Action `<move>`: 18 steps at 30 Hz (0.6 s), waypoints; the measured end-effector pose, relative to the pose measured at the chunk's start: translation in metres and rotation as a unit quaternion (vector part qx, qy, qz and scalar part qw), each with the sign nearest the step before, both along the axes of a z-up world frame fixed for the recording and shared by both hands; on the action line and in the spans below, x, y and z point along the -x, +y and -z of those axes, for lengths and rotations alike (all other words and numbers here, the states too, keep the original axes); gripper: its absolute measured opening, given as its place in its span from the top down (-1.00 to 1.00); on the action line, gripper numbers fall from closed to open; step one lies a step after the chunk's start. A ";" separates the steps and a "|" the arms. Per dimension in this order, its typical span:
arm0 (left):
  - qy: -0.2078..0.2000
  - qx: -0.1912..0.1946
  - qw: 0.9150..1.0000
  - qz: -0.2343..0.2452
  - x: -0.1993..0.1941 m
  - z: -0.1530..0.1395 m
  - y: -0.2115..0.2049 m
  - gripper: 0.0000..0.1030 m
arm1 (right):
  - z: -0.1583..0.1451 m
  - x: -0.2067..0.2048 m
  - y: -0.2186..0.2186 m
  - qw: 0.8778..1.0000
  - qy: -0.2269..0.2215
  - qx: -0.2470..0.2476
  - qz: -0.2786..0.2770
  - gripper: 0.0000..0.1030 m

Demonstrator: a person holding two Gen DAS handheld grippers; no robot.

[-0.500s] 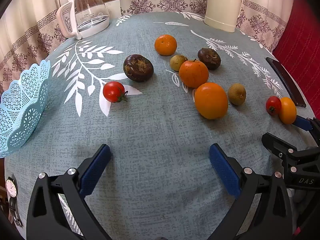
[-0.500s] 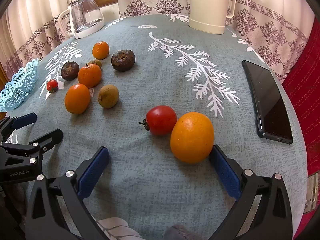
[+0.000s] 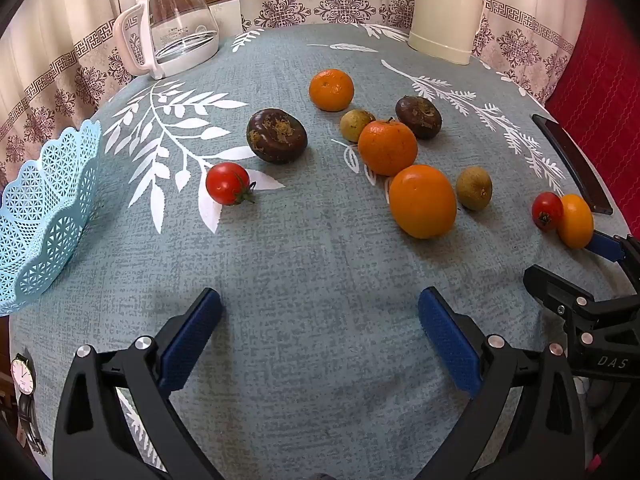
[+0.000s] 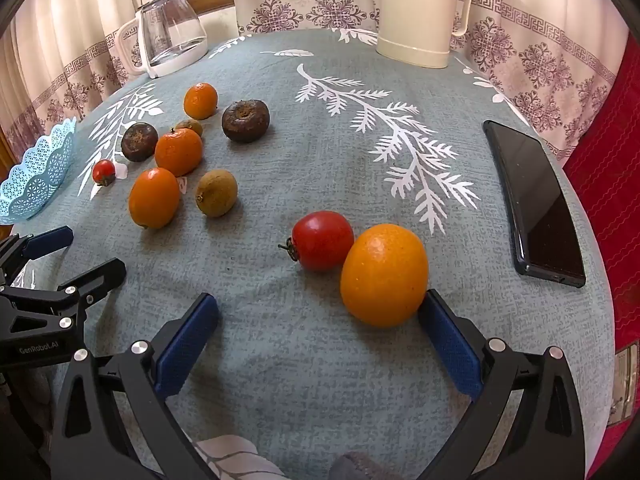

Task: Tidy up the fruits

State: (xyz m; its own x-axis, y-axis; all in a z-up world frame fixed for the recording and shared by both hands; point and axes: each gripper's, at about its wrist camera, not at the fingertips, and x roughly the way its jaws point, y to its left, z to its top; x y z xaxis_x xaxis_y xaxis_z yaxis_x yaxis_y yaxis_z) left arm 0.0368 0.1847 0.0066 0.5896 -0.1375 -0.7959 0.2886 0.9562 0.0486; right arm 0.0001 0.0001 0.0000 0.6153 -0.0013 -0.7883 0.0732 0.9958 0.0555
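On the cloth, R side: your right gripper (image 4: 318, 328), jaws wide, holding nothing.
R pad (image 4: 450, 344): touching the near orange (image 4: 383, 274); a tomato (image 4: 322, 240) sits against that orange.
L gripper (image 3: 320, 334): your left one is wide apart too, empty, bare cloth btwn pads.
Fruit cluster: ahead of L gripper, mid-table: oranges, brown fruits, a 2nd tomato (image 3: 227, 183).
Basket (image 3: 44, 216): far L edge, nothing visible in it.
Phone (image 4: 534, 204): R of near orange, apart.
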 end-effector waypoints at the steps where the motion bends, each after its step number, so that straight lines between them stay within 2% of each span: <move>1: 0.000 0.000 1.000 0.000 0.000 0.000 0.000 -0.95 | 0.000 0.000 0.000 1.000 0.000 0.000 0.000 -0.91; 18: 0.000 0.000 1.000 0.000 0.000 0.000 0.001 -0.95 | -0.001 -0.003 -0.003 1.000 0.002 0.000 0.003 -0.91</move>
